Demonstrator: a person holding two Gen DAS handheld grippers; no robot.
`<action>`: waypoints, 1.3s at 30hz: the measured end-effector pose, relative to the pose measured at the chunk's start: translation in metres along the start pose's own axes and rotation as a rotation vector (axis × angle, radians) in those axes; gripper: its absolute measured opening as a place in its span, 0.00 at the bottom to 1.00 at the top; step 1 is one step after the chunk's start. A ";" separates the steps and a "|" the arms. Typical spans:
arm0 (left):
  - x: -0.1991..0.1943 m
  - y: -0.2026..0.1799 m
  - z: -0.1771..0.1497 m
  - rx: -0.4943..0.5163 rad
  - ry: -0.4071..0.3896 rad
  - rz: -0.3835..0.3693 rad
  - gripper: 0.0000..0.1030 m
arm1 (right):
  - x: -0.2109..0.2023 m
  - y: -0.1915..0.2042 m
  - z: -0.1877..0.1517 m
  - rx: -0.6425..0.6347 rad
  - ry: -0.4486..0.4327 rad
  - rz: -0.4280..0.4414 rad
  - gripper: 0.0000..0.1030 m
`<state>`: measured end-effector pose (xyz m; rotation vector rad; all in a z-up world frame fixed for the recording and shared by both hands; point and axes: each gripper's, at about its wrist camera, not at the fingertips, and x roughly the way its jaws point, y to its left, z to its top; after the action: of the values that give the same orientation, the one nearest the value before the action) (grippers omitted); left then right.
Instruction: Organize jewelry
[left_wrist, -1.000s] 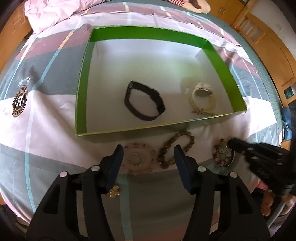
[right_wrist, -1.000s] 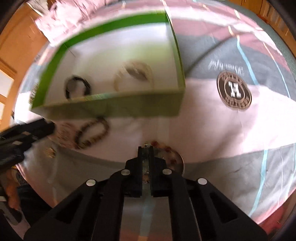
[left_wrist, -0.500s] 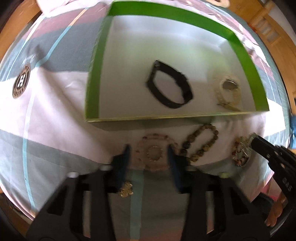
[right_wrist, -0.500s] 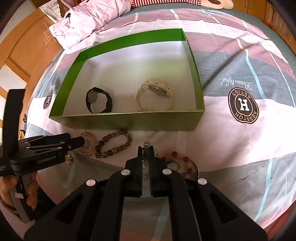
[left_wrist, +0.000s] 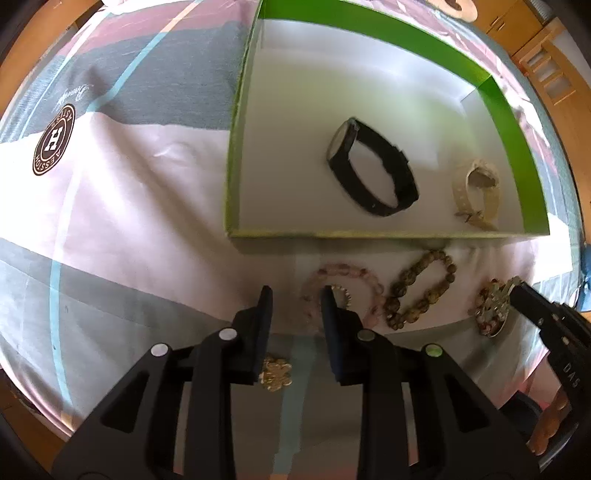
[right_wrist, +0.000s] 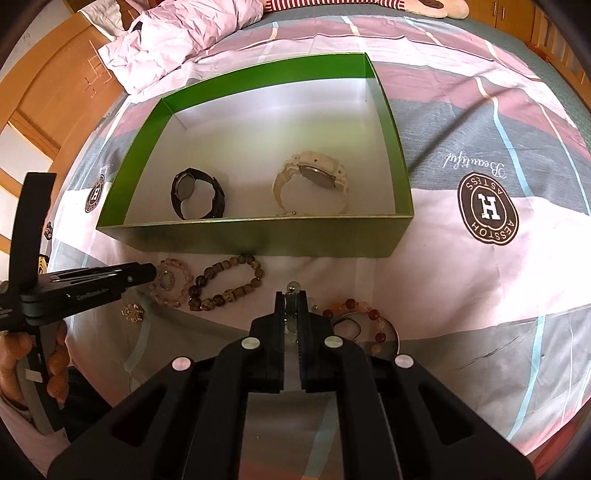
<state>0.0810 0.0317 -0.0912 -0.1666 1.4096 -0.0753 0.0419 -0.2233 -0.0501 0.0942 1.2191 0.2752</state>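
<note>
Set on a bed, over a bed cover (right_wrist: 480, 295) of pink, grey and white blocks with round brown badges: an open-topped green box (right_wrist: 258, 236), white inside. Holds two watches, well apart: a black watch (right_wrist: 218, 197) toward the left as the right wrist view has it, standing on its edge, and a cream watch (right_wrist: 314, 173) to the right of it, strap looped. Outside the box, along its near wall, a row of loose jewelry on the cover: a pink bead bracelet (left_wrist: 354, 271), just beside it a brown bead bracelet (left_wrist: 408, 275), and further along a mixed-bead bracelet (right_wrist: 373, 314) of orange, red and clear beads lying over a small round silvery dish (right_wrist: 393, 341). Nearer than the row, a gold flower-shaped brooch (left_wrist: 275, 371), by itself on a grey stripe. Left tongs (left_wrist: 295, 291) pointing steeply down at the pink bead bracelet, narrowed but not clenched: one finger planted inside the ring of beads, the other outside it, the bracelet's near arc in the gap, bed cover showing between the pads, no squeeze visible. Right tongs (right_wrist: 291, 295) clenched on the mixed-bead bracelet, clear beads pinched between the pads and poking out past the tips, the rest of the loop trailing to the side over the dish. At the left edge of the right wrist view, a hand (right_wrist: 55, 362) wrapped round the left tool's handle. Beyond the box, crumpled pink bedding (right_wrist: 177, 37) against a wooden headboard.
</note>
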 end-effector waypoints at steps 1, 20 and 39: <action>0.003 0.000 -0.001 0.003 0.014 0.008 0.26 | 0.001 0.000 0.000 0.001 0.002 -0.001 0.05; 0.001 -0.040 -0.005 0.106 -0.062 0.058 0.07 | 0.006 0.006 -0.001 -0.016 0.009 -0.008 0.05; -0.084 -0.050 -0.030 0.202 -0.284 -0.124 0.07 | -0.016 0.015 0.004 -0.051 -0.084 0.054 0.05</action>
<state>0.0397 -0.0066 -0.0054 -0.0924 1.1001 -0.2846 0.0380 -0.2132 -0.0311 0.0937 1.1263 0.3464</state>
